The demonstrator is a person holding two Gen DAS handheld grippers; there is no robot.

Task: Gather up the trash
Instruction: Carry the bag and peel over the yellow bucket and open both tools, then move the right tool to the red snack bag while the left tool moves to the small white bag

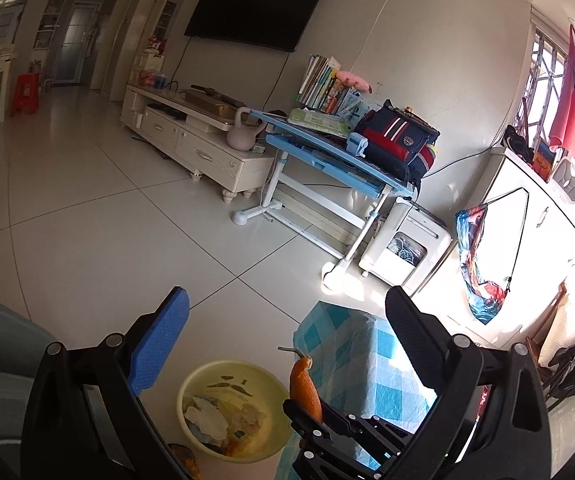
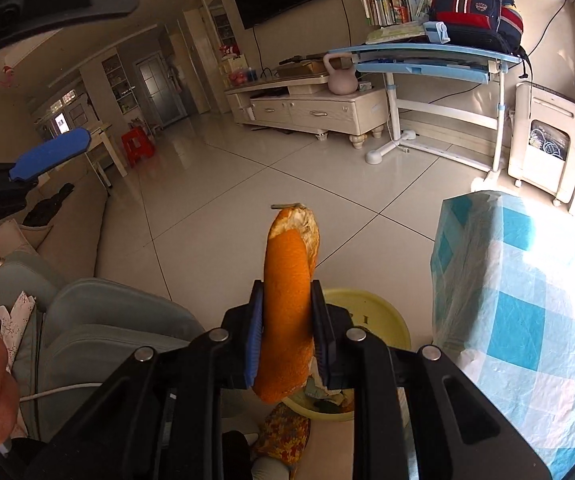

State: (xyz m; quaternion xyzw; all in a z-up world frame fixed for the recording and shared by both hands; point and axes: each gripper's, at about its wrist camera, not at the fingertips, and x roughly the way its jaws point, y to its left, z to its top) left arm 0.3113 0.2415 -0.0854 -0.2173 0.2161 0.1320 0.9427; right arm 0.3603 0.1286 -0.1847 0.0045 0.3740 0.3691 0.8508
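My right gripper [image 2: 287,300] is shut on a strip of orange peel [image 2: 287,280] and holds it upright above a yellow basin [image 2: 383,316] on the floor. In the left wrist view the same peel [image 1: 305,384] sits in the right gripper just right of the basin [image 1: 191,384], which holds crumpled tissue and other scraps [image 1: 223,420]. My left gripper [image 1: 287,312] is open and empty, above and behind the basin. It also shows at the upper left of the right wrist view, one blue pad [image 2: 53,154] visible.
A table with a blue-and-white checked cloth [image 2: 527,320] stands right of the basin. A grey sofa [image 2: 99,320] is on the left. A blue desk [image 1: 327,160], a TV cabinet [image 1: 191,140] and a white appliance [image 1: 403,244] line the far wall across tiled floor.
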